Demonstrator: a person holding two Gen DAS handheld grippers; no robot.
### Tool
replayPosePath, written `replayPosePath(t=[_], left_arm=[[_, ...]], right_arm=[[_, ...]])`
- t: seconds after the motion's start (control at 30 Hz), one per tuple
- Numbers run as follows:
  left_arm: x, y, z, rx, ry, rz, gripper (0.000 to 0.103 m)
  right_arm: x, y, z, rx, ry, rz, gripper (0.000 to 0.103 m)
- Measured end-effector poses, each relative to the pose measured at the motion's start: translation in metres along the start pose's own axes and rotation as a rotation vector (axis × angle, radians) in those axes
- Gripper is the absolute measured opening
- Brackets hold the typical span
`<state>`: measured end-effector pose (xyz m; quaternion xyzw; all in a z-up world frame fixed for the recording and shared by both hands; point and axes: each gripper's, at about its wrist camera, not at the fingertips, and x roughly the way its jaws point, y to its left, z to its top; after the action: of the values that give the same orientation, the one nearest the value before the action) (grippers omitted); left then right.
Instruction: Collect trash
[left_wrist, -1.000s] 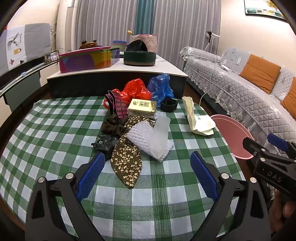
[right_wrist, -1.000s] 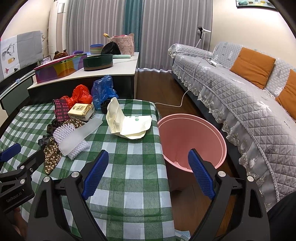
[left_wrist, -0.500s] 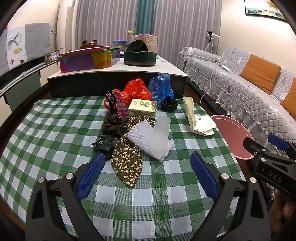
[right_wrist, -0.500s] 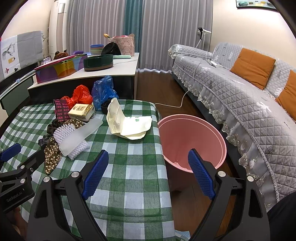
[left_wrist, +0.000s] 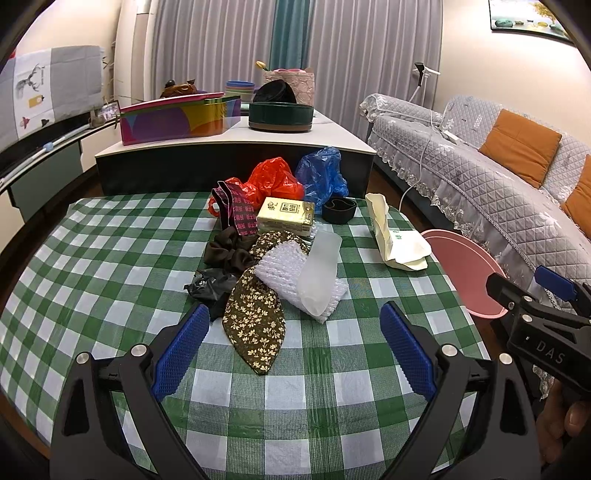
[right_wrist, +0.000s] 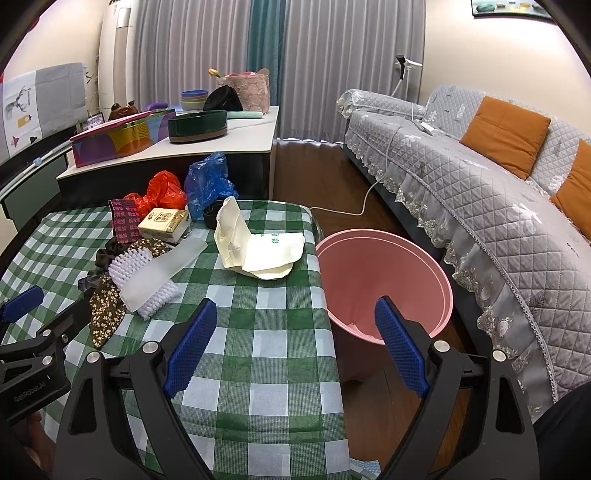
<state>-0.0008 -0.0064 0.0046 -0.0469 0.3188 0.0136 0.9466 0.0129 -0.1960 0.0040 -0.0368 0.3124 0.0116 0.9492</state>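
Observation:
A green checked table (left_wrist: 110, 251) holds a pile of things: a white bristle brush (left_wrist: 306, 273), floral cloth (left_wrist: 255, 321), brown scrunchie (left_wrist: 229, 251), yellow box (left_wrist: 286, 216), red bag (left_wrist: 273, 181), blue bag (left_wrist: 321, 173) and a cream paper bag (left_wrist: 395, 236). The paper bag also shows in the right wrist view (right_wrist: 255, 243). A pink bin (right_wrist: 384, 280) stands on the floor right of the table. My left gripper (left_wrist: 291, 354) is open and empty, in front of the pile. My right gripper (right_wrist: 295, 347) is open and empty over the table's right edge.
A low white cabinet (left_wrist: 236, 140) behind the table carries a colourful box (left_wrist: 173, 118) and a dark green round tin (left_wrist: 280, 116). A grey quilted sofa (right_wrist: 480, 192) with orange cushions runs along the right. A white cable (right_wrist: 369, 192) lies on the wood floor.

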Motion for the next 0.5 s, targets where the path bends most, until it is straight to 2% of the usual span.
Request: replayPosePath(t=[0.2, 0.33, 0.4, 0.5], left_arm=[[0.0, 0.0001, 0.0001, 0.0, 0.0, -0.001, 0.09], [0.0004, 0.0011, -0.0001, -0.011, 0.004, -0.006, 0.09], [0.0007, 0.002, -0.0001, -0.014, 0.004, -0.004, 0.087], [0.0033, 0.0061, 0.0018, -0.029, 0.007, -0.002, 0.074]], right_arm=[[-0.0004, 0.0001, 0.001, 0.003, 0.001, 0.003, 0.086], [-0.0012, 0.002, 0.0026, 0.011, 0.003, 0.015, 0.079], [-0.0019, 0.0028, 0.0031, 0.012, 0.0, 0.026, 0.073], [-0.0018, 0.0033, 0.0049, 0.018, -0.003, 0.062, 0.055]])
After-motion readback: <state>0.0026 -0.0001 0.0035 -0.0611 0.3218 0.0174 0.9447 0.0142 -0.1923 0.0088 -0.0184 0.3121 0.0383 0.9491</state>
